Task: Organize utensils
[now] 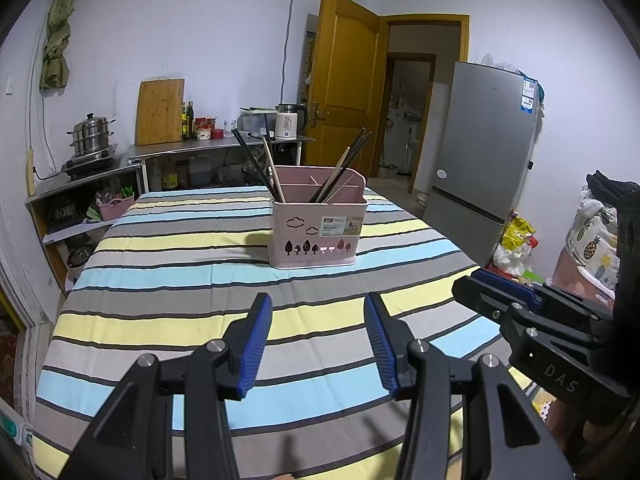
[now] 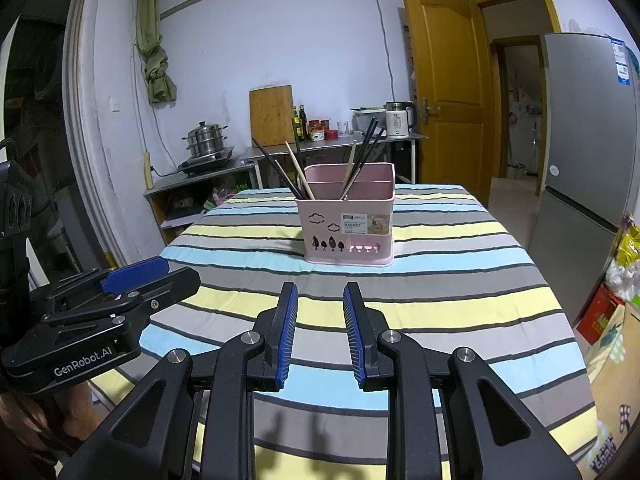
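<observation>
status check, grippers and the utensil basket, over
Left gripper open, empty. Right gripper open, empty. Pink basket upright on striped tablecloth, chopsticks inside. Nothing in the way.

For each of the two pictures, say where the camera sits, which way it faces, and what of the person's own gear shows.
Left wrist view: on the left tongs, facing the pink basket; right tongs at right edge.
Right wrist view: on the right tongs, facing the pink basket; left tongs at left edge.
Shared: basket, striped tablecloth, fridge.
</observation>
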{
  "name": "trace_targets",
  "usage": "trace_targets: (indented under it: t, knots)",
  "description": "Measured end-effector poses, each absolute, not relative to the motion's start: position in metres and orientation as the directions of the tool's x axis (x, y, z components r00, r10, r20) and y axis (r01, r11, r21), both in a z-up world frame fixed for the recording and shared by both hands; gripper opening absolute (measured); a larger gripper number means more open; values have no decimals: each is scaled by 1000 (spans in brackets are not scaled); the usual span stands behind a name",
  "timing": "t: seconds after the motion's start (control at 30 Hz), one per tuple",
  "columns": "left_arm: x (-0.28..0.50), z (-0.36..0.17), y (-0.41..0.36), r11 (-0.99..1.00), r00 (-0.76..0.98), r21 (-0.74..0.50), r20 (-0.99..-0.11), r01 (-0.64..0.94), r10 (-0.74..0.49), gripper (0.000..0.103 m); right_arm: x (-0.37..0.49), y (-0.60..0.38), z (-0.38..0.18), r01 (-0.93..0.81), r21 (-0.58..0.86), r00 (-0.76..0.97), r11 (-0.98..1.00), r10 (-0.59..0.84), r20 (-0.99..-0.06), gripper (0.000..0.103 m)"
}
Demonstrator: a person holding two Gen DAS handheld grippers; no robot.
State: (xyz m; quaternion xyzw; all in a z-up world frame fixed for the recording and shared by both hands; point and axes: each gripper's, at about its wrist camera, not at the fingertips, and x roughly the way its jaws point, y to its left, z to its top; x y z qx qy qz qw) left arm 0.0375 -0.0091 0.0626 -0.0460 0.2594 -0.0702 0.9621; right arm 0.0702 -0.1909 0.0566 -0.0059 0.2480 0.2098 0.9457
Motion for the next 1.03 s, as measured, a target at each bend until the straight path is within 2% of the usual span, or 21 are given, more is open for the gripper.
trace_targets:
  t: [1.03]
  knots:
    - [34,64,-18,987,858,-107,-489,121,-159,50,69,-192,53,-400,94,787,912,394,-475,24]
